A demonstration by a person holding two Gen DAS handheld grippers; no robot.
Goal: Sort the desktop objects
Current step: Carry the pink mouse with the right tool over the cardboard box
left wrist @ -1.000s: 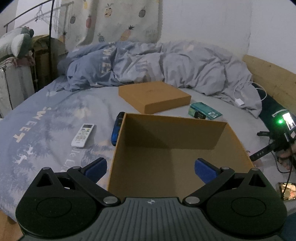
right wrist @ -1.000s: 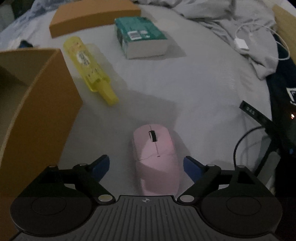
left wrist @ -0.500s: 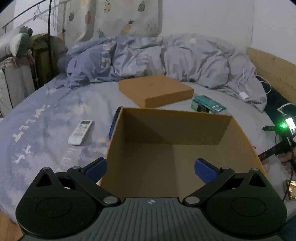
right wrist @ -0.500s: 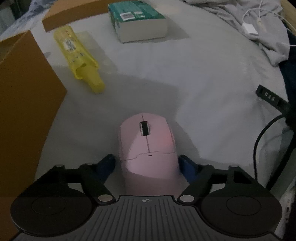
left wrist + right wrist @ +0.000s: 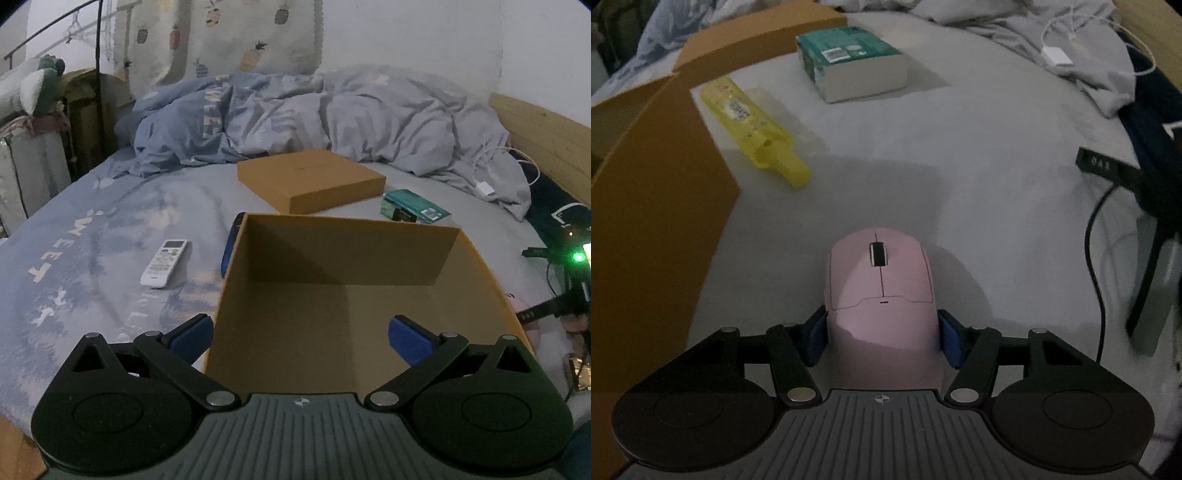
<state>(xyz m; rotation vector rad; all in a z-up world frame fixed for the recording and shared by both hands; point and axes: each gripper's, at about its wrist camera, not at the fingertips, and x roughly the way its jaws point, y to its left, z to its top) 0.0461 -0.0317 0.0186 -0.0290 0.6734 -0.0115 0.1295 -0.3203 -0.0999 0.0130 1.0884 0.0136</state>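
1. The right tongs (image 5: 882, 334) have just been closing and are squeezing the pink mouse (image 5: 881, 280), which is lying on the bed (image 5: 960, 147)
2. The left tongs (image 5: 300, 338) are hanging spread wide, holding nothing, over the open brown box (image 5: 347, 295)
3. The yellow bottle (image 5: 750, 129) and the green book (image 5: 853, 59) are lying farther back

right tongs (image 5: 882, 338) just closing, pads against pink mouse (image 5: 881, 291), bedsheet (image 5: 979, 147)
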